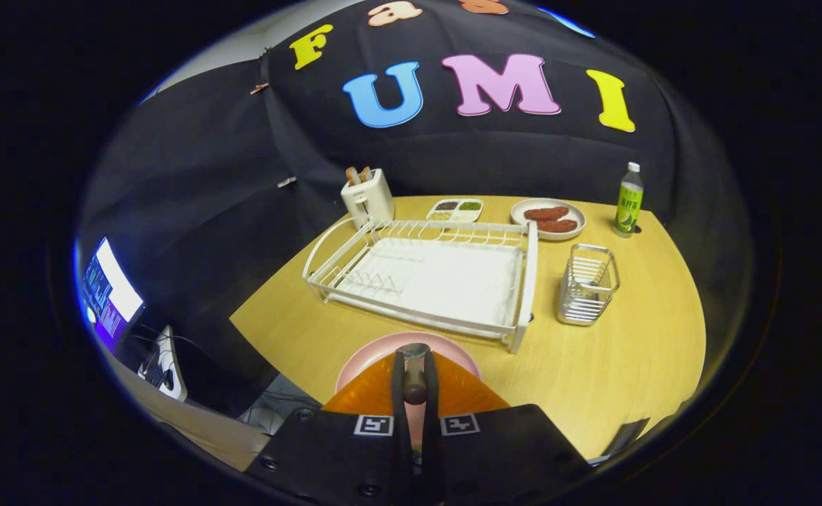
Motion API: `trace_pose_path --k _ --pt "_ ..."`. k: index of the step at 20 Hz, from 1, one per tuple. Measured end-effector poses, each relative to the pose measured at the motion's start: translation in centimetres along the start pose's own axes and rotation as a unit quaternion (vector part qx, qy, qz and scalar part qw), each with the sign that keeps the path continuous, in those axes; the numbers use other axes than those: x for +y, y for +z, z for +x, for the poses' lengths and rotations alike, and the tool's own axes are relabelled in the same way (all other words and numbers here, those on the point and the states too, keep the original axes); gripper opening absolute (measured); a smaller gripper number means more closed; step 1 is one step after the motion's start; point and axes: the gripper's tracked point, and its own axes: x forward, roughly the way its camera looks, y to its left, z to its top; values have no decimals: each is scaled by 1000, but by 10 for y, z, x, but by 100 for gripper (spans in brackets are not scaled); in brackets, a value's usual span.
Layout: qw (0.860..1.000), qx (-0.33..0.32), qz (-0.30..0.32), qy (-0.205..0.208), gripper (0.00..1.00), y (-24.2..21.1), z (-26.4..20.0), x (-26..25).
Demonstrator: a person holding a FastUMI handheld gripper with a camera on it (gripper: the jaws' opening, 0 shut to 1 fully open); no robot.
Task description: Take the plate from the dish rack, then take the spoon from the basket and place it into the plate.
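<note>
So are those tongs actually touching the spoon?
Touching. In the gripper view the tongs are closed on the spoon, a finger pressed against each side of it, above the pink plate.

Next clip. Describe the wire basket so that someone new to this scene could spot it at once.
Start at the big white dish rack in the middle of the wooden table. The basket stands just off the rack's end, nearer than the green bottle. It is the only small upright metal-wire box.
</note>
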Motion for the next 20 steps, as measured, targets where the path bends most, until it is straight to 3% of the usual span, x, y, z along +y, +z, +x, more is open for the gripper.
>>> trace_pose_path --k 4,9,14,20 --pt "999 28 -15 20 9 -22 33 16" --pt "998 32 -48 37 10 -33 40 17" --pt "995 73 -62 28 17 -70 36 -7" --pt "991 113 -70 5 16 -102 41 -35"
